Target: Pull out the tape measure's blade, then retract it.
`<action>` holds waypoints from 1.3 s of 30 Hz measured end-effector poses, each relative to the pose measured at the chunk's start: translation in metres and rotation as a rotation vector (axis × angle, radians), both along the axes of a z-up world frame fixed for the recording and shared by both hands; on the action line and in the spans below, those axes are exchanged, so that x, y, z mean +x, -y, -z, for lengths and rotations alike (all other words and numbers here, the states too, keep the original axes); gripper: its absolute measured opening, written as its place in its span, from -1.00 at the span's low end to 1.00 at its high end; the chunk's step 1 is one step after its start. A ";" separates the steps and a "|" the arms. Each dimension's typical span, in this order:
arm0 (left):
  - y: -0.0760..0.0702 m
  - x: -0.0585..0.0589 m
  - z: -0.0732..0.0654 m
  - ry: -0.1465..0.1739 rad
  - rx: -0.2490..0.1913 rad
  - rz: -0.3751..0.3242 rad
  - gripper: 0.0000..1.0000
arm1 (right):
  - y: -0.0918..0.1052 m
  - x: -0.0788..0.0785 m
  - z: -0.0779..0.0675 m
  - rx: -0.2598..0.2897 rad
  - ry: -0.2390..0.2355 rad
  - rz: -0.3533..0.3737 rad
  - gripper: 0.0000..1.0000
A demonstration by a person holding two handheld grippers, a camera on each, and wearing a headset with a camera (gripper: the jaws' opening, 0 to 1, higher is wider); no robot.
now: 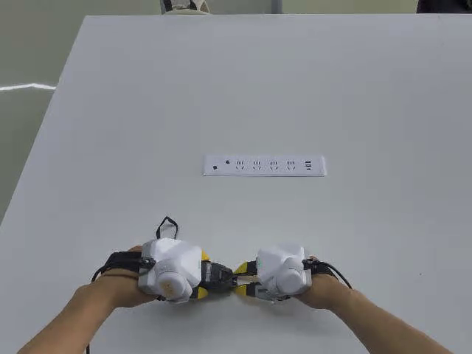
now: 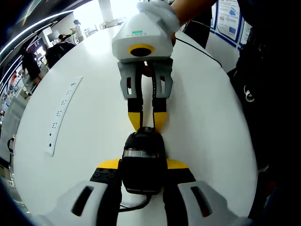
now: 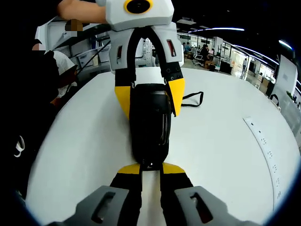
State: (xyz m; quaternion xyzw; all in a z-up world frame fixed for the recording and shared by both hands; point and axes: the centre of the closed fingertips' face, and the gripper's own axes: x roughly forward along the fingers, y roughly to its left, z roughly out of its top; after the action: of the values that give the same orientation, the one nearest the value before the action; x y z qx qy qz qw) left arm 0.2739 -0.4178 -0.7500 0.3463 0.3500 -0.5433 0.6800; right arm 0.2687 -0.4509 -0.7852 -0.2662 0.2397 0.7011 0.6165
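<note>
A black tape measure (image 1: 219, 276) lies low on the white table (image 1: 243, 96) between my two grippers. My left gripper (image 1: 206, 276) is shut on its body, one yellow fingertip on each side; in the left gripper view the case (image 2: 143, 153) fills the space between those jaws (image 2: 142, 164). Facing it, my right gripper (image 1: 240, 279) is closed at the case's mouth, where the blade's end tab sits (image 3: 150, 165). No length of blade is drawn out. The tape's black wrist strap (image 1: 168, 222) loops onto the table behind the left gripper.
A white power strip (image 1: 264, 165) lies across the table's middle, well beyond the grippers. The table's left edge (image 1: 44, 125) drops to a green floor. People and desks stand in the background of the gripper views.
</note>
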 end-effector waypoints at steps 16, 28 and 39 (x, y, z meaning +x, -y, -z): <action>-0.002 0.002 0.003 -0.005 -0.008 -0.011 -0.42 | 0.002 0.001 0.000 -0.034 0.008 -0.031 -0.78; -0.003 0.002 0.001 -0.007 -0.014 -0.022 -0.42 | 0.002 0.002 -0.003 -0.035 0.020 -0.041 -0.79; -0.002 0.002 0.002 -0.013 -0.016 -0.033 -0.42 | 0.020 0.006 -0.003 -0.048 0.036 -0.041 -0.79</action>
State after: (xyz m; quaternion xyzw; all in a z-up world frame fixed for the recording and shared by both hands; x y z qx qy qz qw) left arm 0.2761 -0.4154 -0.7518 0.3317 0.3558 -0.5369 0.6893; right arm 0.2748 -0.4709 -0.7819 -0.2984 0.2398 0.7028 0.5997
